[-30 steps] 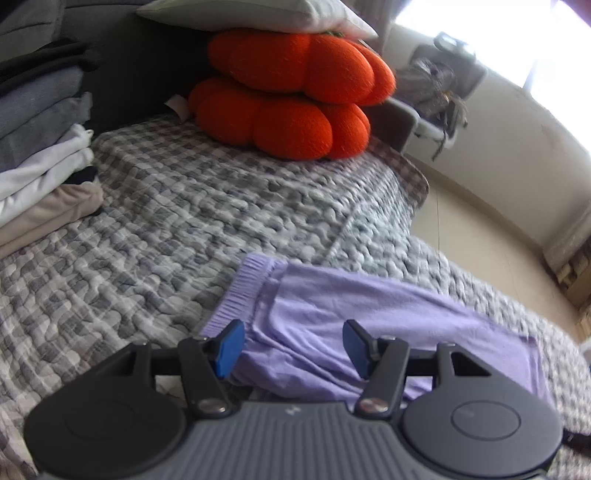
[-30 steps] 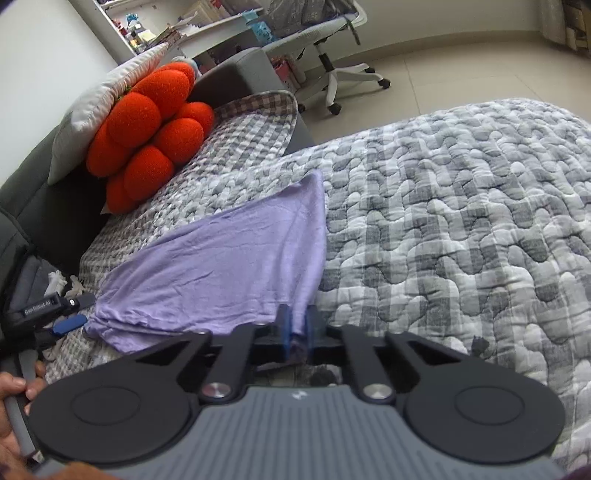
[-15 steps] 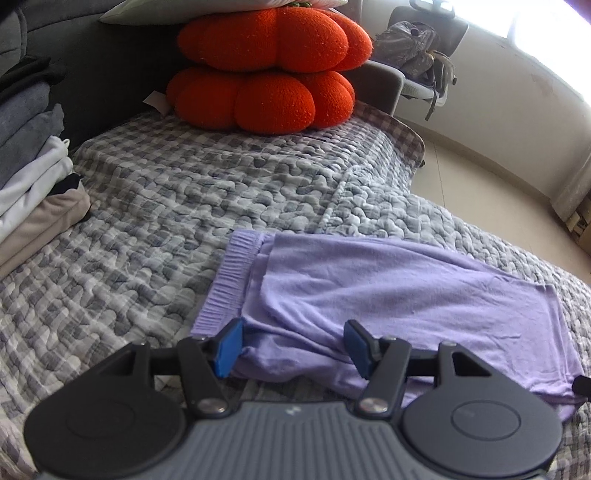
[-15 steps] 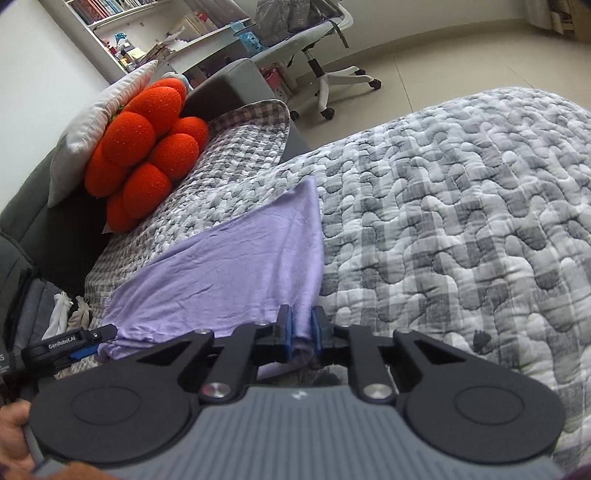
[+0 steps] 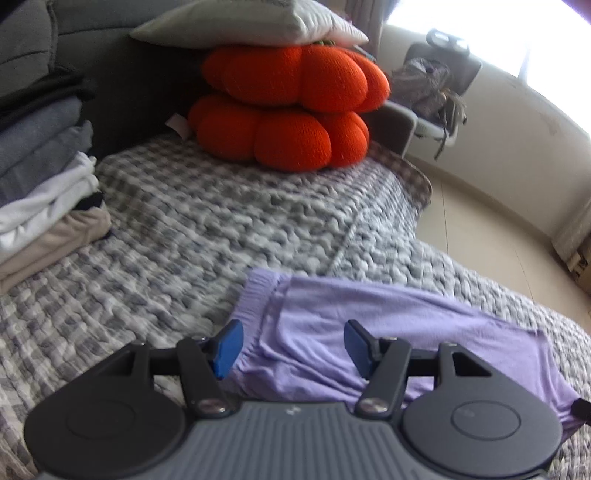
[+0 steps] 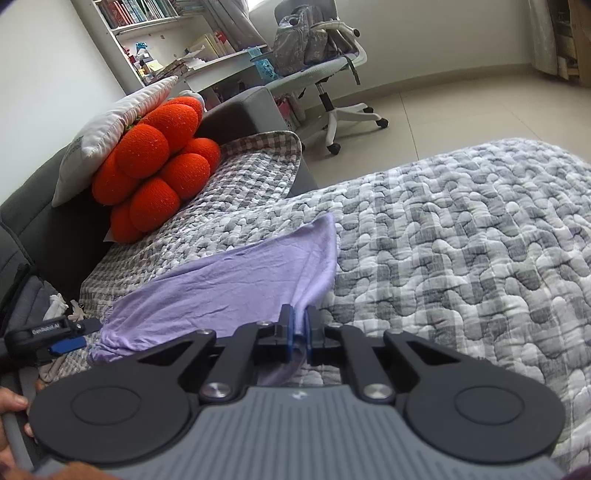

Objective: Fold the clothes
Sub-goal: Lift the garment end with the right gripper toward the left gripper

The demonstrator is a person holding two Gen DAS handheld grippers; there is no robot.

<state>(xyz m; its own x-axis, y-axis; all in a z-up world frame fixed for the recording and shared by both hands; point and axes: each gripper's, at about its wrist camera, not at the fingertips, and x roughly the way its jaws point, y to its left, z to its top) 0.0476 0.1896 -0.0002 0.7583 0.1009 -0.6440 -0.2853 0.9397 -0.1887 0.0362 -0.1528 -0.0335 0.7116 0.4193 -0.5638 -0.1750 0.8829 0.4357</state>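
Because the bed [image 6: 461, 236] is wide and its grey quilted cover is bare on the far side of the garment, there is much open room there for laying a fold over, and the floor begins only past the bed's edge. On the other side the room is smaller: a stack of folded clothes [image 5: 40, 192] stands on the cover near the headboard, and the orange cushion [image 5: 288, 122] with a white pillow [image 5: 251, 22] on top is at the head of the bed, well apart from the work.

The lilac garment [image 6: 229, 291] lies spread on the cover, in front of both tools. It looks thin, light and very soft, so I judge that it will sag and wrinkle when it is lifted and will not keep any shape by itself; its ribbed hem [image 5: 255, 295] seems thicker and is probably the better place to take hold, together with the corners.

The right tongs [image 6: 298, 334] are closing and pinch a corner of the lilac cloth between the blue pads. The left tongs [image 5: 291, 345] are spread, low over the hem end, with cloth below the gap but nothing gripped
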